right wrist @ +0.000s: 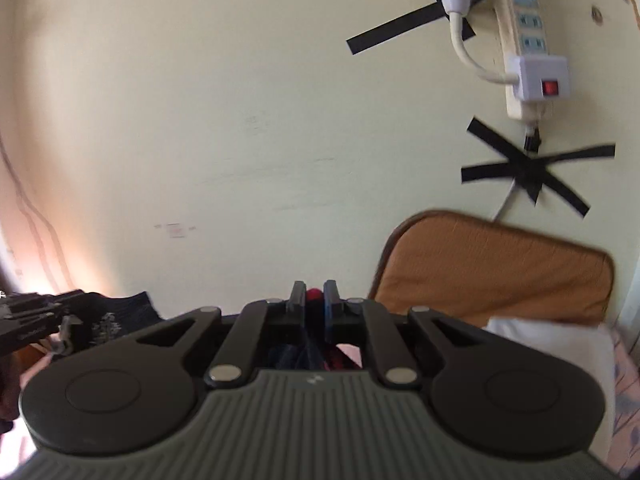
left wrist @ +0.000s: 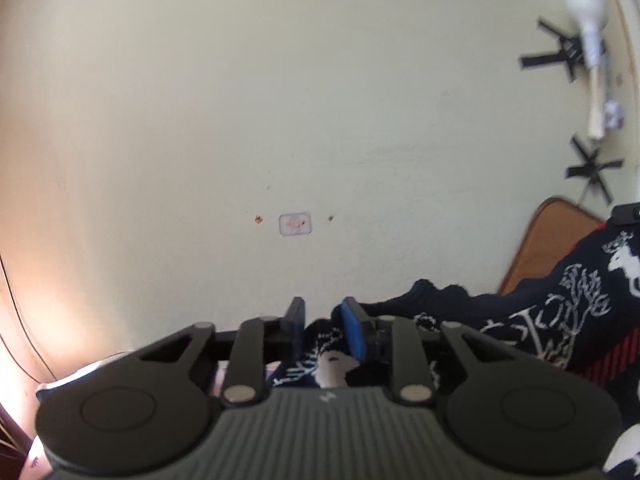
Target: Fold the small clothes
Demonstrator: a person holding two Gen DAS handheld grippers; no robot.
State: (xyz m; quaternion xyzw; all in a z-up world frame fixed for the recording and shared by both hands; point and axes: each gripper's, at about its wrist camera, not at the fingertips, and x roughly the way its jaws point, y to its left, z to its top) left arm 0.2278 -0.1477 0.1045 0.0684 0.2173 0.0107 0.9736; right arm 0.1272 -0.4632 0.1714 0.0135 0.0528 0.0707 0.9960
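A dark navy garment point(left wrist: 560, 312) with white reindeer print and red stripes hangs in the air in front of a pale wall. In the left wrist view it stretches from my left gripper point(left wrist: 320, 316) up to the right, where the tip of the right gripper point(left wrist: 628, 212) shows. The left jaws stand apart with wall visible between the blue pads point(left wrist: 354, 332); patterned cloth lies lower between the fingers. In the right wrist view my right gripper point(right wrist: 314, 296) is shut on a red-edged fold of the garment point(right wrist: 315, 293). The left gripper point(right wrist: 28, 320) shows at the far left with dark cloth point(right wrist: 120, 312).
A brown padded headboard point(right wrist: 492, 272) leans on the wall at the right, with a white pillow point(right wrist: 552, 344) and pink patterned bedding point(right wrist: 624, 380) below it. A power strip point(right wrist: 528, 40) and black tape crosses point(right wrist: 532, 172) are on the wall.
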